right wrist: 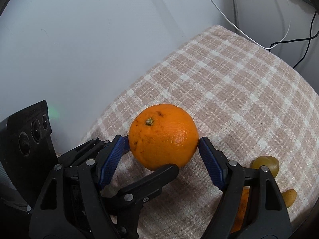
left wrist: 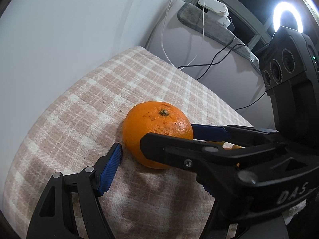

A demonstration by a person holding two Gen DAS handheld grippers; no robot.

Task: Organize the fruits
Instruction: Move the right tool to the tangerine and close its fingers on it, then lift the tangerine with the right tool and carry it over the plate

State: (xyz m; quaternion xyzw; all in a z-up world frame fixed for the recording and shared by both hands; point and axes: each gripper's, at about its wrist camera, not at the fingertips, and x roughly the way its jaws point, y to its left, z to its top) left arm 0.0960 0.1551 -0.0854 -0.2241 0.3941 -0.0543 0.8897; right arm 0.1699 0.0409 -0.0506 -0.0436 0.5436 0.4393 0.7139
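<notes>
An orange (left wrist: pixel 157 131) with its stem up sits on a pink checked cloth (left wrist: pixel 89 103). It also shows in the right wrist view (right wrist: pixel 163 135). My right gripper (right wrist: pixel 161 153) has its blue pads on both sides of the orange, touching or nearly touching it. In the left wrist view the right gripper (left wrist: pixel 167 137) crosses from the right around the orange. My left gripper (left wrist: pixel 159 165) is open, its left finger (left wrist: pixel 111 167) just beside the orange; its right finger is hidden behind the right gripper.
A yellow-green fruit (right wrist: pixel 265 164), a small yellow fruit (right wrist: pixel 289 198) and part of an orange fruit (right wrist: pixel 242 209) lie at the right of the cloth. A white wall (left wrist: pixel 69 29) stands behind. Cables (left wrist: pixel 209 63) and a ring light (left wrist: pixel 288 16) are at the back right.
</notes>
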